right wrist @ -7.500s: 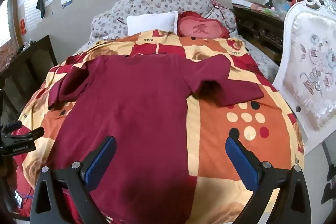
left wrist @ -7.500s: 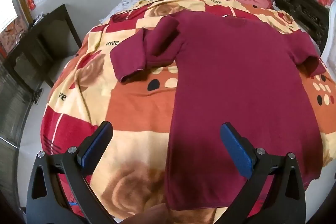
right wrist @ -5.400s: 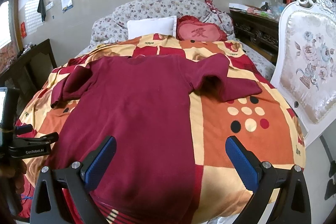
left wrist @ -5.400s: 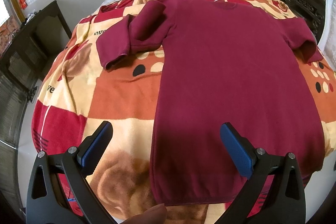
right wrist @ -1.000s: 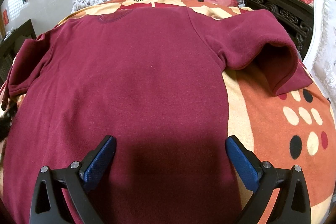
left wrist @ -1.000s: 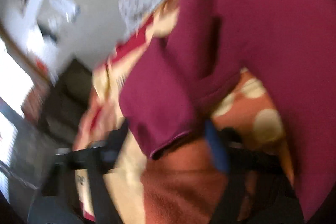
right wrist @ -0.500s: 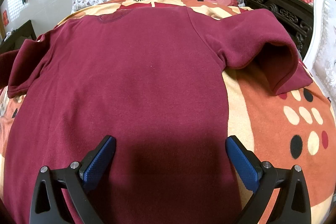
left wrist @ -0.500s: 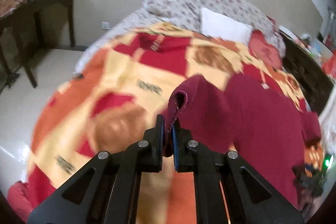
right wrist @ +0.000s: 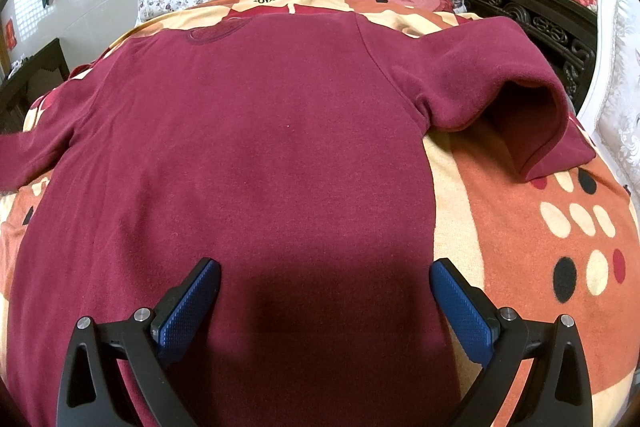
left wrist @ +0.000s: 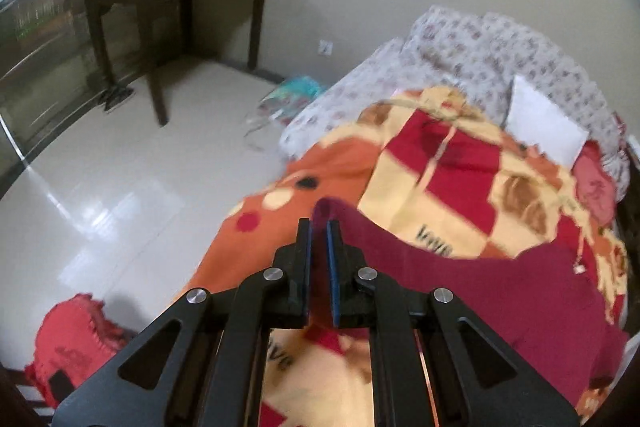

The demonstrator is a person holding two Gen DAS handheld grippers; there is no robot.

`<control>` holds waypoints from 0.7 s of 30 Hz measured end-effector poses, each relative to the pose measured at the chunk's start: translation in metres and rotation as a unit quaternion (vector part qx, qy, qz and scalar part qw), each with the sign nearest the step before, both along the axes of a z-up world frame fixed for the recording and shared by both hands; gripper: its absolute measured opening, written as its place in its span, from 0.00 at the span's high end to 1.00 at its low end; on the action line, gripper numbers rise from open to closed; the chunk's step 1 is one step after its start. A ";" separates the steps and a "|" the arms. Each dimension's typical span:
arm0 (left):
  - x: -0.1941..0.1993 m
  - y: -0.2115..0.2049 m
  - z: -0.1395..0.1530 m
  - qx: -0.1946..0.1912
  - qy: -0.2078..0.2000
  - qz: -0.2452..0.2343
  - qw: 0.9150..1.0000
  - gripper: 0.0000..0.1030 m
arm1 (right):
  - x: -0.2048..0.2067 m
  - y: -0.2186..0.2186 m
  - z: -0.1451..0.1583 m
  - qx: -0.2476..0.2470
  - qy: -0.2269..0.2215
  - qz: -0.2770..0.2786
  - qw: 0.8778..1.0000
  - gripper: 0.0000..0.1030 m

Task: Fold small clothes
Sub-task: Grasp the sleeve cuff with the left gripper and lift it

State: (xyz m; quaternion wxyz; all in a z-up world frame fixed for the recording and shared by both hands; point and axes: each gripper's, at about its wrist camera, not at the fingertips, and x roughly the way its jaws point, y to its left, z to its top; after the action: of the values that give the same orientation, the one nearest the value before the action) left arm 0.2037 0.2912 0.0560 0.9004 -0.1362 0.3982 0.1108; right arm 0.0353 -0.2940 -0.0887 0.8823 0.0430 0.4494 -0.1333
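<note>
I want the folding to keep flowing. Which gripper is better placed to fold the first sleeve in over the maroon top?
Left. The left gripper is shut on the sleeve of the maroon top. The right gripper is open above the body, holding nothing, apart from the other sleeve.

Left gripper (left wrist: pixel 319 227): matte black plastic, two finger arms w/ triangular cut-outs toward the base. Round silver screws on the linkages, four visible, two per arm. Blue pads (left wrist: pixel 333 279) lined the inner faces, seen edge-on as thin strips.

Right gripper (right wrist: pixel 324 269): same black frame, triangular cut-outs, silver screws just below each pad, two per side. Its blue pads (right wrist: pixel 191 303) were rectangular w/ fine knurled texture. No cables, markings, skin or sleeve in either view.
</note>
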 end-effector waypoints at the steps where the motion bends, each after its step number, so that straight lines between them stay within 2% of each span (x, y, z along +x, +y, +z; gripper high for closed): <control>1: -0.001 -0.001 -0.007 -0.004 0.007 0.000 1.000 0.94 | 0.000 0.000 0.000 0.000 0.000 0.000 1.000 0.00; 7: -0.014 0.007 -0.050 -0.023 0.037 0.008 0.999 0.94 | 0.000 0.000 0.000 0.000 0.000 0.000 1.000 0.00; 10: -0.034 0.022 -0.069 -0.080 0.031 0.005 0.996 0.93 | 0.000 0.000 0.000 0.000 0.000 0.000 1.000 0.00; 11: -0.040 0.024 -0.076 -0.107 0.024 -0.003 0.994 0.88 | 0.000 0.000 0.000 0.001 0.000 0.000 1.000 0.00; 13: -0.046 0.022 -0.092 -0.167 0.023 -0.028 0.985 0.50 | 0.001 0.001 0.000 0.000 0.001 0.000 1.000 0.00; 14: -0.048 0.021 -0.100 -0.202 0.018 -0.039 0.978 0.46 | 0.000 0.000 0.000 -0.001 0.001 0.000 1.000 0.00; 16: -0.046 0.018 -0.110 -0.252 0.001 -0.049 0.966 0.46 | 0.000 0.000 0.001 0.000 0.002 0.000 1.000 0.00; 19: -0.033 0.014 -0.126 -0.320 -0.004 -0.050 0.946 0.46 | 0.000 0.000 0.001 -0.001 0.002 0.000 1.000 0.00; 20: -0.025 0.013 -0.134 -0.348 0.001 -0.044 0.936 0.46 | 0.000 -0.001 0.001 -0.001 0.001 0.000 1.000 0.00; 21: -0.021 0.015 -0.138 -0.361 0.004 -0.033 0.932 0.46 | 0.000 -0.001 0.001 0.000 0.001 0.000 1.000 0.00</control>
State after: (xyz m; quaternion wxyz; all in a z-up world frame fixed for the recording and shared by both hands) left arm 0.1830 0.3063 -0.0818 0.7923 -0.4379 0.4191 -0.0696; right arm 0.0355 -0.2946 -0.0880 0.8817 0.0423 0.4506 -0.1334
